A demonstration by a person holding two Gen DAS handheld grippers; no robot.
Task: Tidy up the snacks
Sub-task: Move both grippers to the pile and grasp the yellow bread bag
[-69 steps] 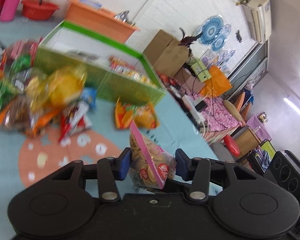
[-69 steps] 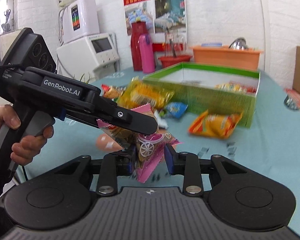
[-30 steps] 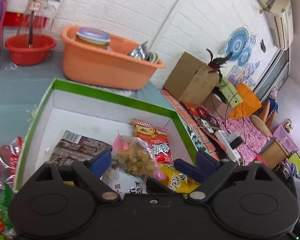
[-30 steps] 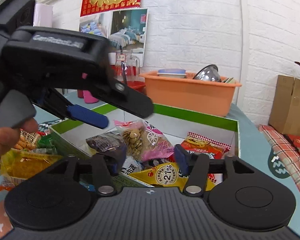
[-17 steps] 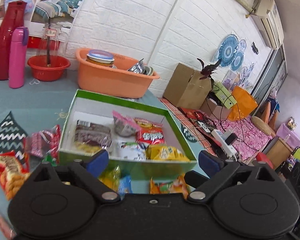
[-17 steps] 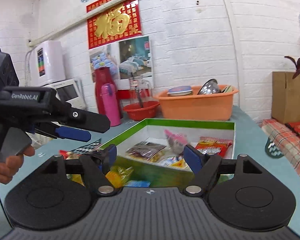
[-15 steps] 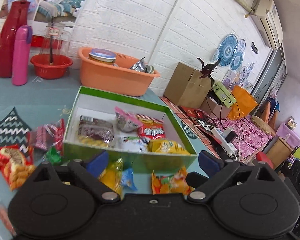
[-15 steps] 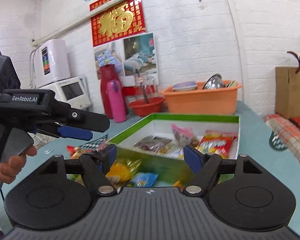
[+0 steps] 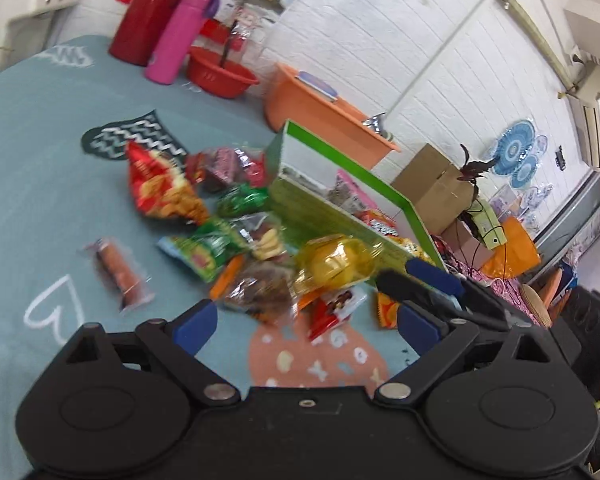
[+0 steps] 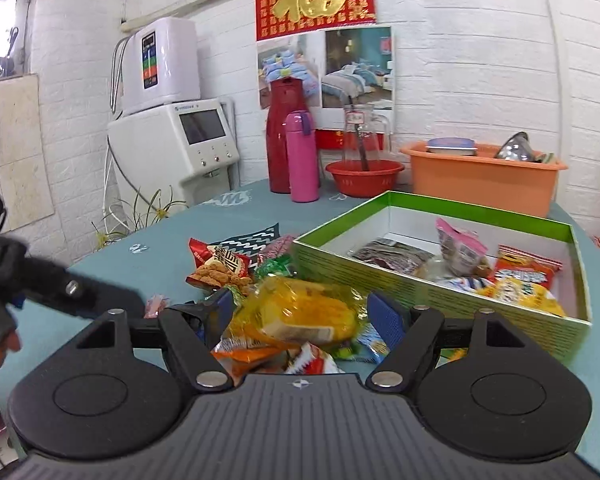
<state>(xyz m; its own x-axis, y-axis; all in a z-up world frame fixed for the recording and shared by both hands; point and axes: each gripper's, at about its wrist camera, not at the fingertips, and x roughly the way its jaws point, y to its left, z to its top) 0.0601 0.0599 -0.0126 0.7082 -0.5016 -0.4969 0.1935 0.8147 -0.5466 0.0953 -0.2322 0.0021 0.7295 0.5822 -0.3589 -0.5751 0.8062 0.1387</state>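
Box [image 10: 432,288] holding several snack packets, two hand-held grippers spread, one basin [image 10: 480,184]

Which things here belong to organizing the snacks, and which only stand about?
For the job:
- green box
- yellow packet
- loose snacks on the table
- right claw, open
- left claw, open

Standing about:
- pink bottle
- red flask
- red bowl
- orange tub

A shallow green-rimmed cardboard box with a white inside [image 10: 384,216] sits on the teal tablecloth holding several snack packets, among them a pink-topped clear bag [image 10: 458,248], while a loose heap of bright crinkly packets, topped by a yellow cellophane pack [image 10: 300,312], lies just beside its near wall.
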